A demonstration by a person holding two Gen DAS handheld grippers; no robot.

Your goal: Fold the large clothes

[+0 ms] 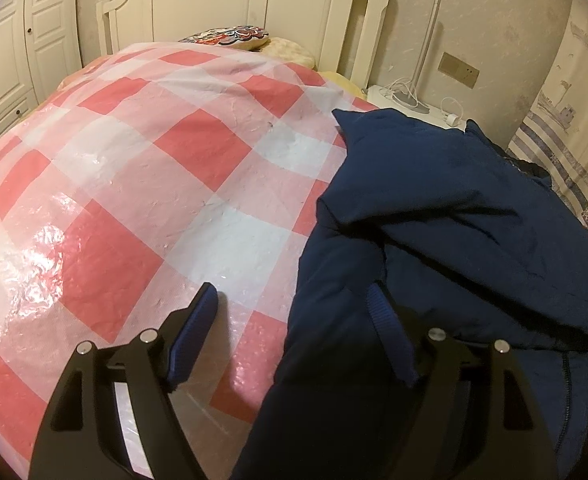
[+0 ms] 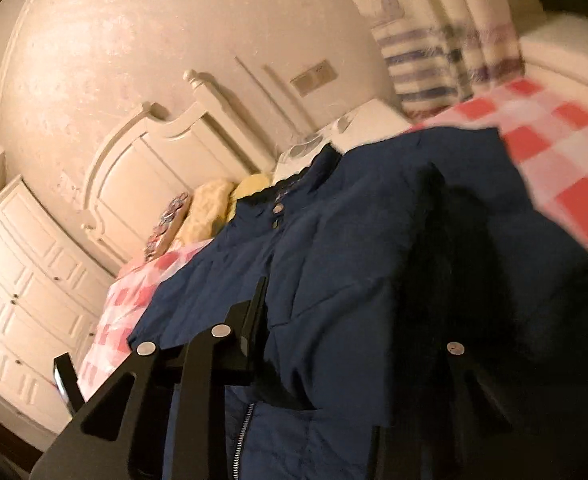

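A large navy padded jacket [image 1: 454,220] lies rumpled on the right side of a bed covered with a red and white checked plastic sheet [image 1: 134,160]. My left gripper [image 1: 294,304] stands open at the jacket's near left edge. Its left finger [image 1: 198,328] rests over the bare sheet, and a fold of jacket lies over the right one. In the tilted right wrist view the jacket [image 2: 354,220] fills the middle, zip and snaps showing. My right gripper [image 2: 350,300] is shut on bunched jacket cloth, its right finger buried in dark fabric.
A cream headboard [image 1: 214,0] and pillows [image 1: 230,36] stand at the far end of the bed. A white nightstand [image 1: 406,100] with cables sits at the far right beside a striped curtain [image 1: 566,140]. Cream wardrobe doors [image 1: 6,60] line the left wall.
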